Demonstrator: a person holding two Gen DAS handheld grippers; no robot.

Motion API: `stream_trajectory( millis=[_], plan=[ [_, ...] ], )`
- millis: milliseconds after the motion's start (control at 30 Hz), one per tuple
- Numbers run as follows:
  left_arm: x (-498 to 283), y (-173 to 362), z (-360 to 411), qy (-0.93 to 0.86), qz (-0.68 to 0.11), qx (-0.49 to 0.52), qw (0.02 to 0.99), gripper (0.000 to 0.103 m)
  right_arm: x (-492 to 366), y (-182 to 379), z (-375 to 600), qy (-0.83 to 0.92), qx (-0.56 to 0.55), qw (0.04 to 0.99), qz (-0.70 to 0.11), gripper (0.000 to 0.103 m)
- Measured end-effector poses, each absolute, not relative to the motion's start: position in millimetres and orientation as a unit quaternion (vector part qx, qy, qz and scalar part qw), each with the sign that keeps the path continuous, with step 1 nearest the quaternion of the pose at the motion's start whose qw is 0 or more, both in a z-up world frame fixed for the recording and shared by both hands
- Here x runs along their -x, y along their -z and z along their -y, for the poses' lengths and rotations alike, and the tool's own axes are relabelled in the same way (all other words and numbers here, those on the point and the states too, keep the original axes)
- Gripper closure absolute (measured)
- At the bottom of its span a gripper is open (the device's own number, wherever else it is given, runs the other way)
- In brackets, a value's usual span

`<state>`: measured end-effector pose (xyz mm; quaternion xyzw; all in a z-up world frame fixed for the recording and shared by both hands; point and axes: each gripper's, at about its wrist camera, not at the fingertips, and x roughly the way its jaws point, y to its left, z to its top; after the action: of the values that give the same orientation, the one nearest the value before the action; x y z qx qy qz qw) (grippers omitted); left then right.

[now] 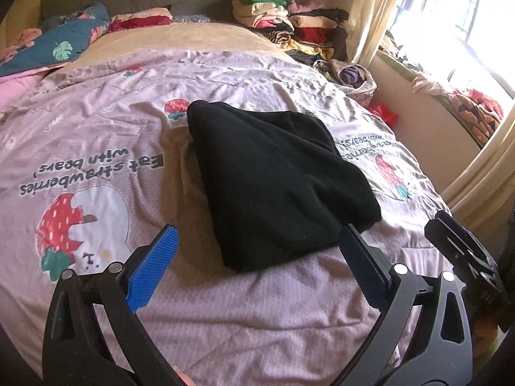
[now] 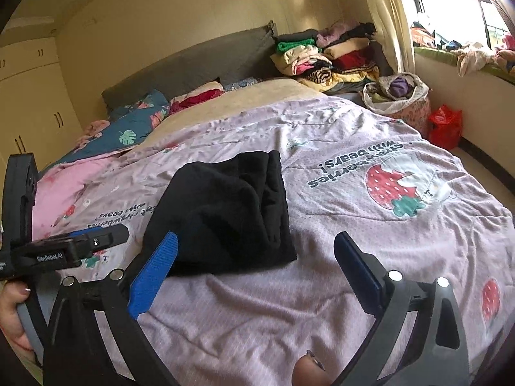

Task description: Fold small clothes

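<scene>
Black folded garment (image 1: 276, 180) — lying mid-bed on the strawberry-print quilt (image 1: 96, 135). Left gripper (image 1: 257, 251) and right gripper (image 2: 257, 251) — jaws spread wide, holding nothing, just short of its near edge.

1. Daylight enters through the window (image 1: 463, 16), which is blown out to white glare in both views.
2. The bedspread (image 2: 354, 173) is evenly lit, with soft shadows in its wrinkles.
3. Fisheye distortion bends the edges; the corners are dark.
4. Focus is fairly sharp overall.
</scene>
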<state>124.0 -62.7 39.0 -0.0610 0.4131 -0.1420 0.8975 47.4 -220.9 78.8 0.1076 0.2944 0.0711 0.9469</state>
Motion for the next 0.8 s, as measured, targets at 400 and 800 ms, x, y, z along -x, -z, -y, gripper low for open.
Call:
stream_trajectory(
  millis=[400,800],
  plan=[
    [-81.0,-39.0,32.4,0.132,-0.392,0.061,0.908,0.01,-1.9,-71.1,215.6,-0.052,-0.077,0.962,-0.256,0.005],
    [-53.6,-22.5,3.4,0.125,-0.384,0.056,0.913,0.01,20.2,-51.2,197.7,-0.038,-0.036,0.958,-0.283,0.004]
  ],
)
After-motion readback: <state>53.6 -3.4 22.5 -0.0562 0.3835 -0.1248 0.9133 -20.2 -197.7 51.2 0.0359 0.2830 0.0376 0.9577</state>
